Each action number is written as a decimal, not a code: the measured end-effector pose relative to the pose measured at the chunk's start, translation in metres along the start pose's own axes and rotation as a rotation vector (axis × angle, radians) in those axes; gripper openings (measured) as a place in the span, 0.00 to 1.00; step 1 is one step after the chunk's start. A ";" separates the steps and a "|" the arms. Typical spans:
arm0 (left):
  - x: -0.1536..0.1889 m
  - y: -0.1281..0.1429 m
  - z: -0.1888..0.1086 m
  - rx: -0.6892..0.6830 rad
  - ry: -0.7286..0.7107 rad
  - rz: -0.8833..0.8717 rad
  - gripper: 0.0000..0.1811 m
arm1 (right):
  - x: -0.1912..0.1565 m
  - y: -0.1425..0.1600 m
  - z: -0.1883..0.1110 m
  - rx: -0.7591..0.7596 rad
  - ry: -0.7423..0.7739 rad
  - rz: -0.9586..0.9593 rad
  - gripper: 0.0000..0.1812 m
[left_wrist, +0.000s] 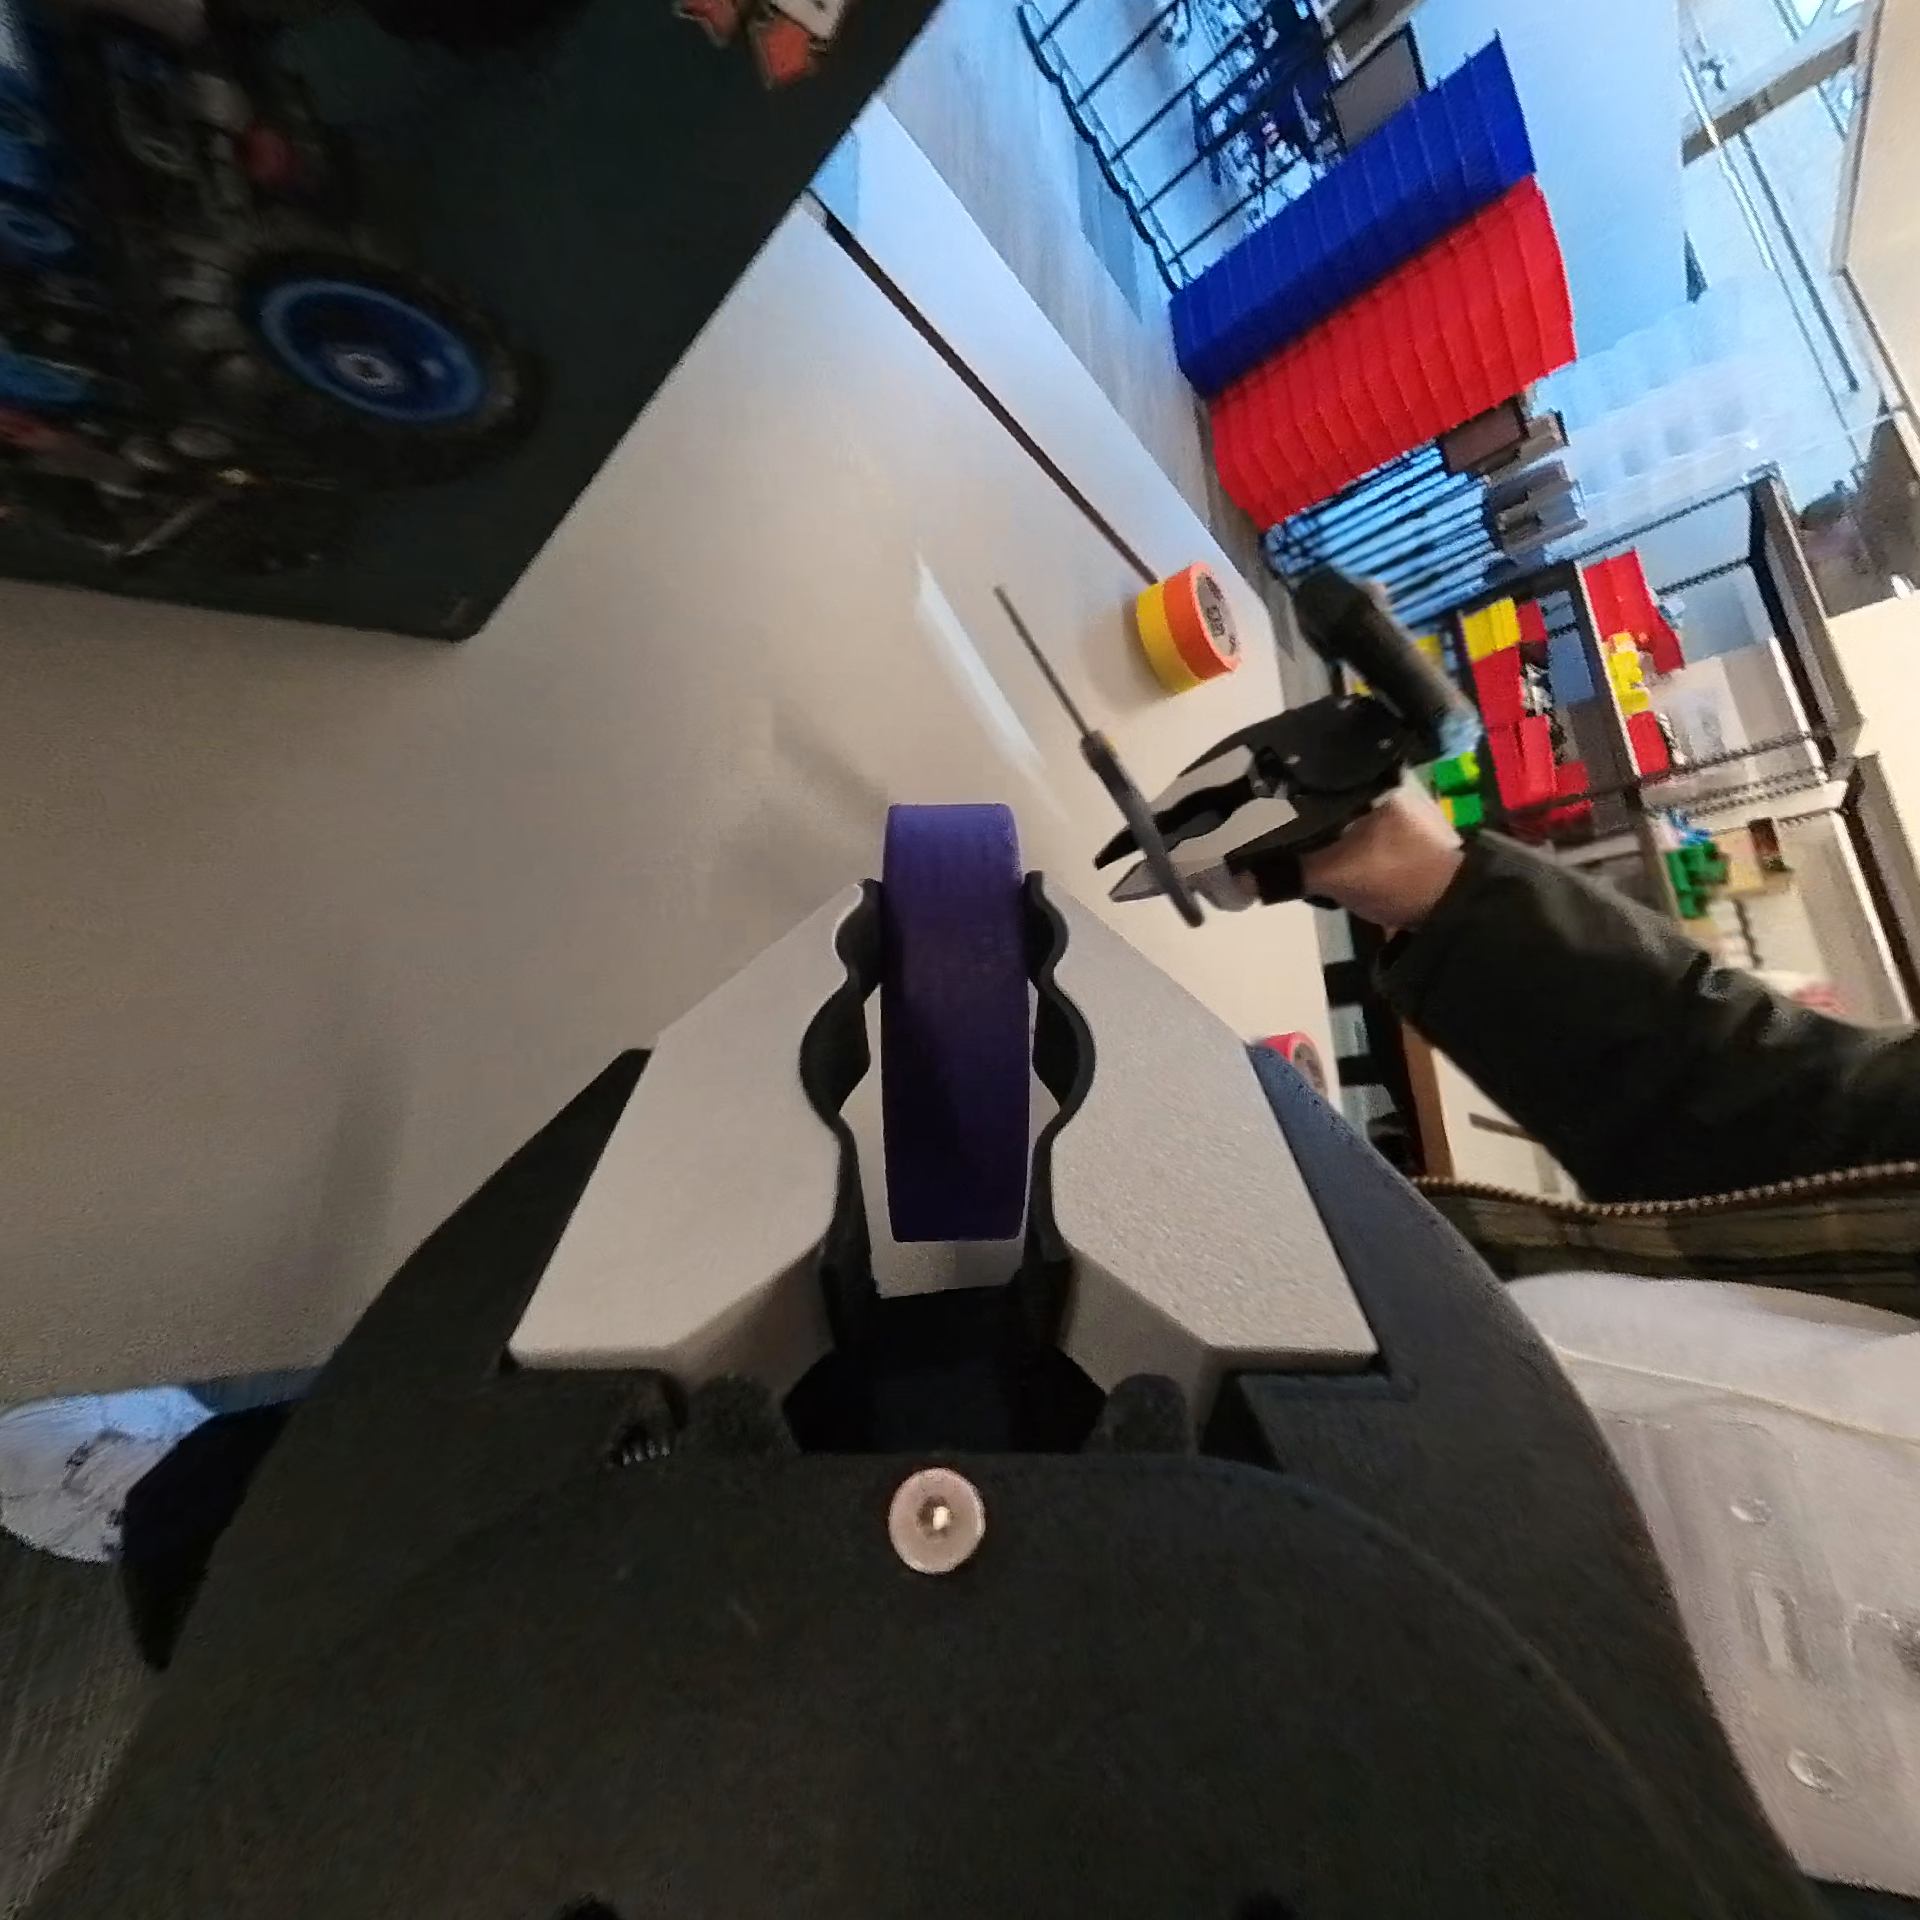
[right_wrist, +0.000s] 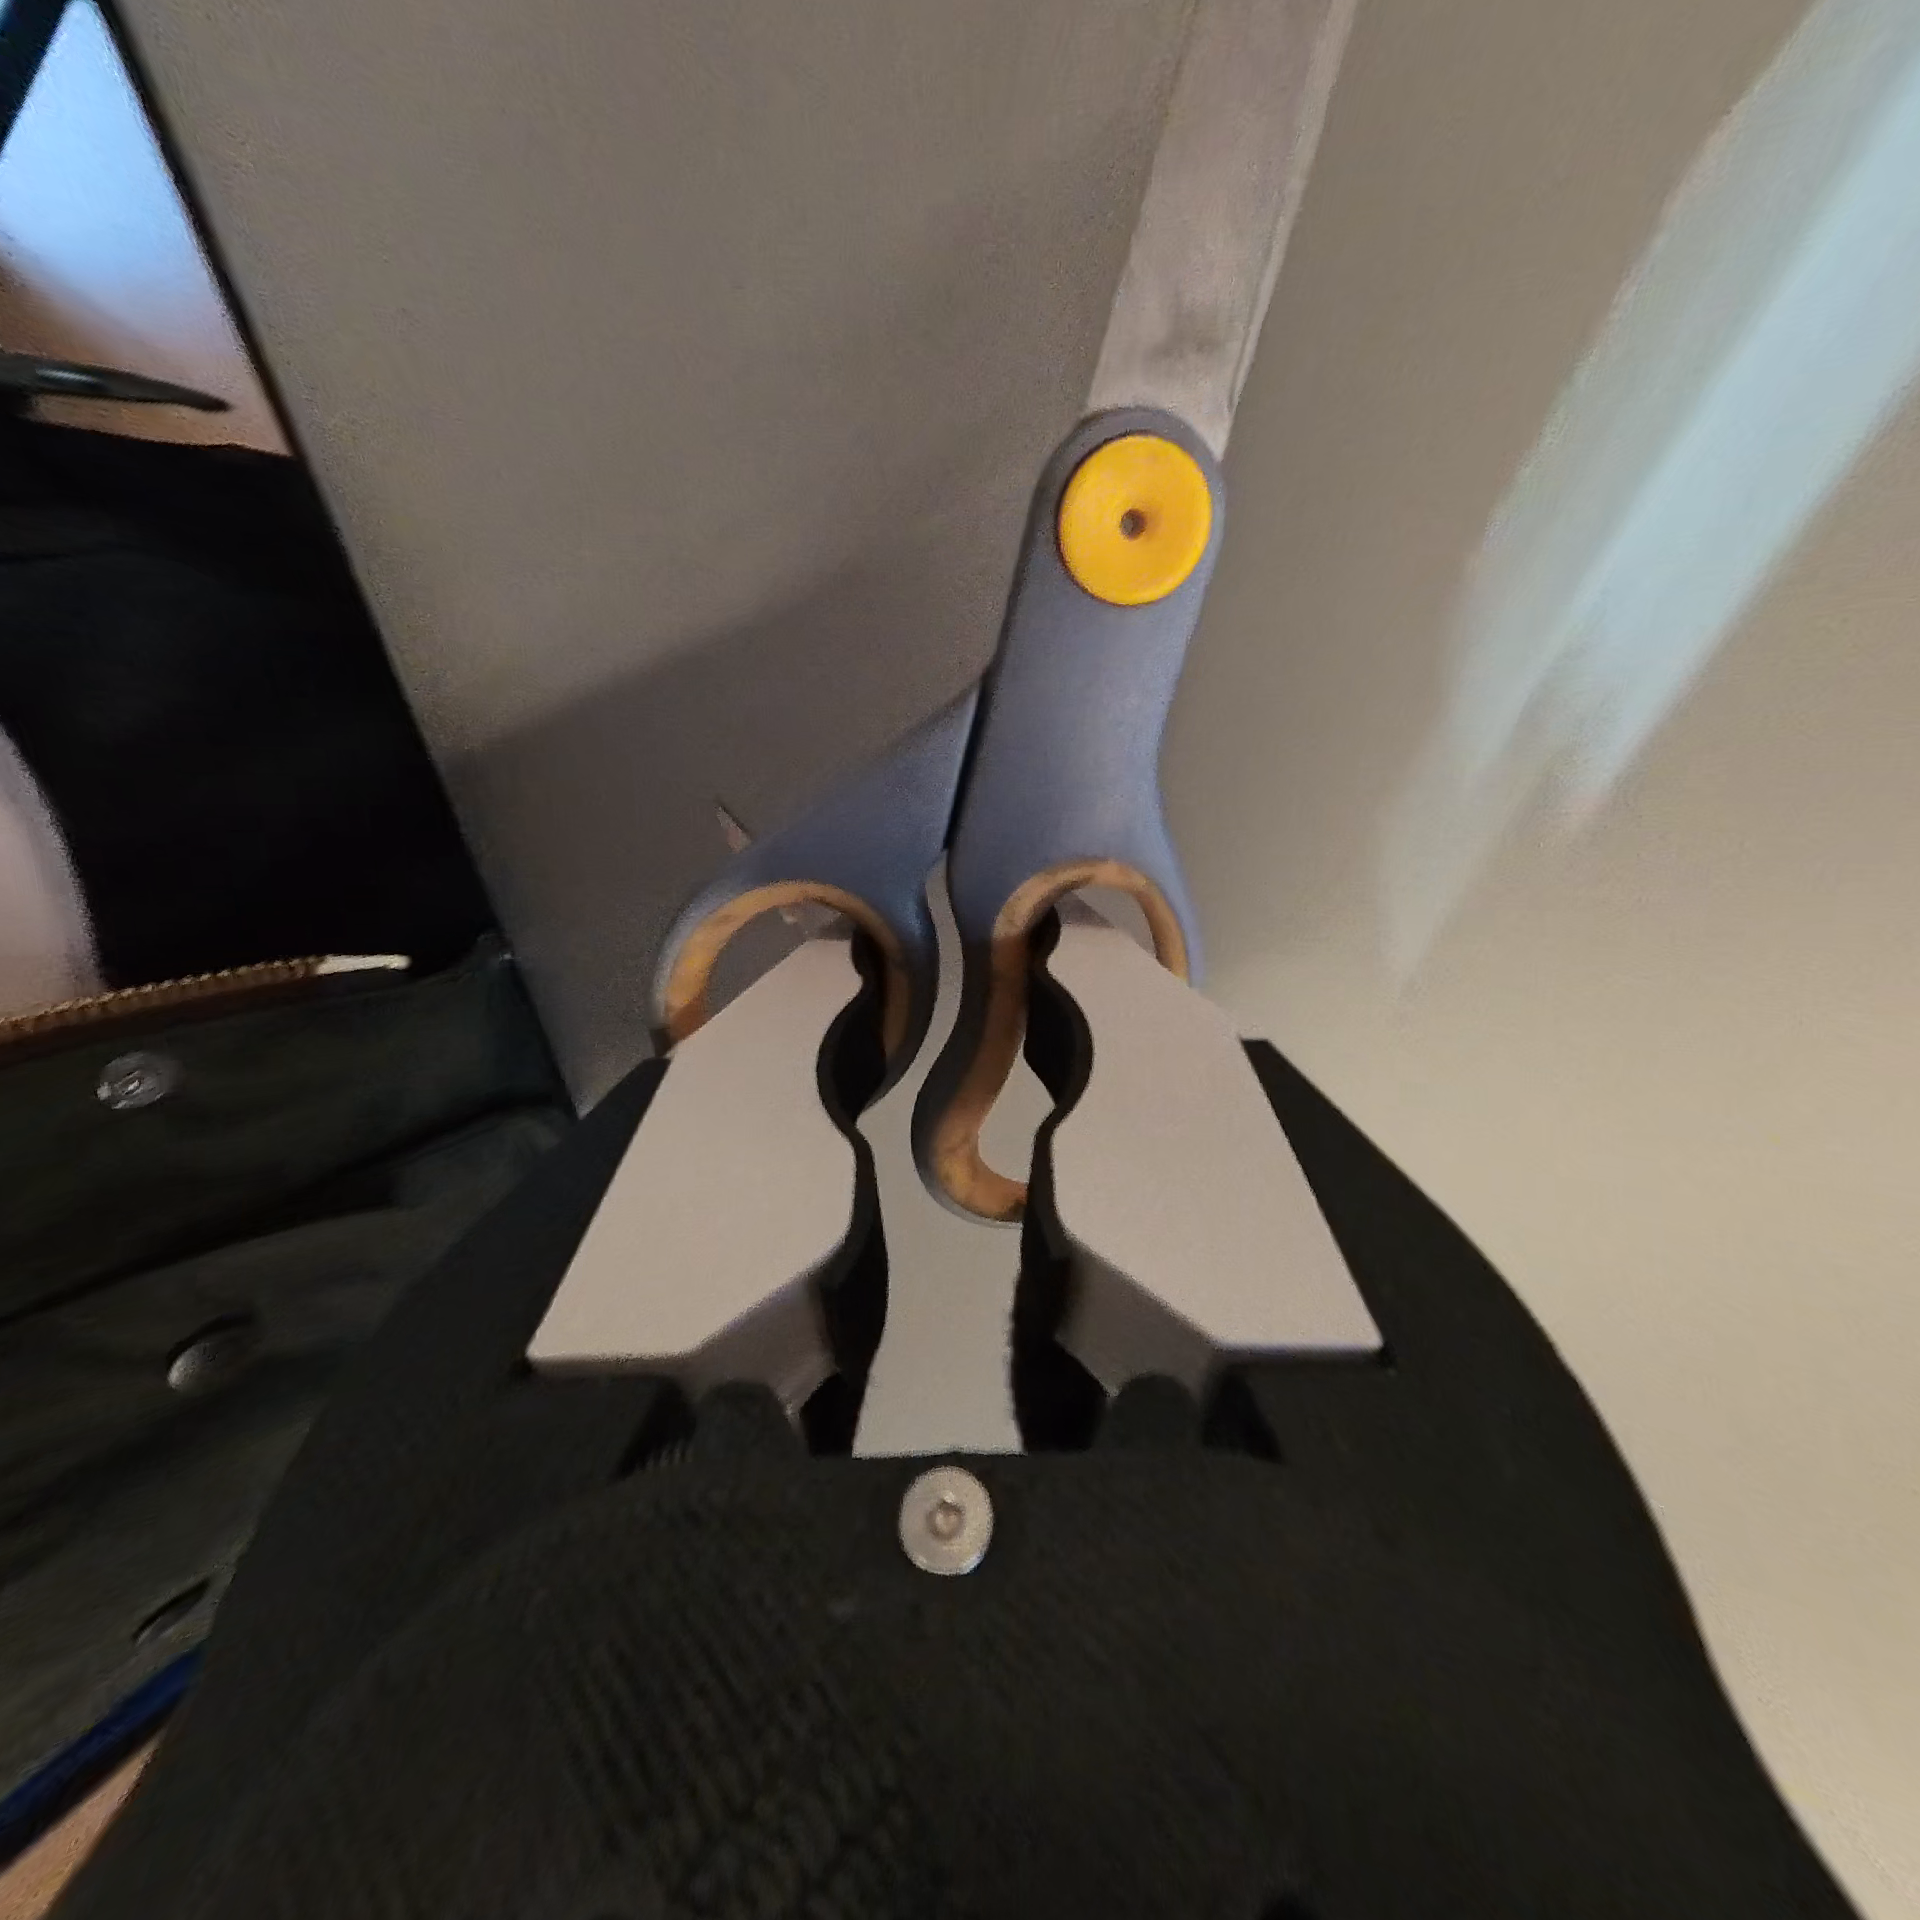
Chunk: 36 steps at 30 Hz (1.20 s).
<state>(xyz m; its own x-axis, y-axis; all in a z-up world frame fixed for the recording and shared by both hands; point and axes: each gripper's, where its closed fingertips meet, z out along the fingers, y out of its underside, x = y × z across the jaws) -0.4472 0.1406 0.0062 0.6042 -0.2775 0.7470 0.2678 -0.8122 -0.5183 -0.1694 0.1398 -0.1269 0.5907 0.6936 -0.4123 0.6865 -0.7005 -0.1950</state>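
My left gripper (left_wrist: 954, 914) is shut on a purple tape roll (left_wrist: 956, 1023), held edge-on between its jaws above the white table (left_wrist: 623, 727). My right gripper (right_wrist: 945, 935) is shut on the handles of a pair of grey-blue scissors (right_wrist: 1091, 717) with a yellow pivot cap; the blades point away, closed. In the left wrist view the right gripper (left_wrist: 1153, 862) shows to the right with the scissors (left_wrist: 1101, 758) seen edge-on, held above the table by a person's dark-sleeved arm (left_wrist: 1621, 1029).
A stacked yellow and orange tape roll (left_wrist: 1184, 629) lies on the table farther off. A dark box with a pictured blue-wheeled vehicle (left_wrist: 312, 312) is at the left. A pink tape roll (left_wrist: 1299, 1055) sits by the table edge. Shelves with red and blue bins (left_wrist: 1382, 343) stand beyond.
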 end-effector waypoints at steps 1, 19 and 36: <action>0.006 -0.001 0.004 -0.007 0.020 -0.003 0.13 | 0.004 0.008 0.002 -0.002 0.020 0.029 0.11; 0.074 -0.030 0.021 0.143 0.236 0.013 0.13 | -0.126 -0.118 -0.101 0.882 -0.188 0.240 0.29; 0.039 -0.023 -0.033 0.253 0.121 0.029 0.27 | -0.031 -0.107 0.033 0.343 0.097 0.284 0.05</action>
<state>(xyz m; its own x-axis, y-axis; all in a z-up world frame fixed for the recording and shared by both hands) -0.4545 0.1319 0.0608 0.5240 -0.3703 0.7670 0.4400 -0.6533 -0.6161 -0.2754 0.1881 -0.1228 0.7833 0.4668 -0.4104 0.3206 -0.8691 -0.3767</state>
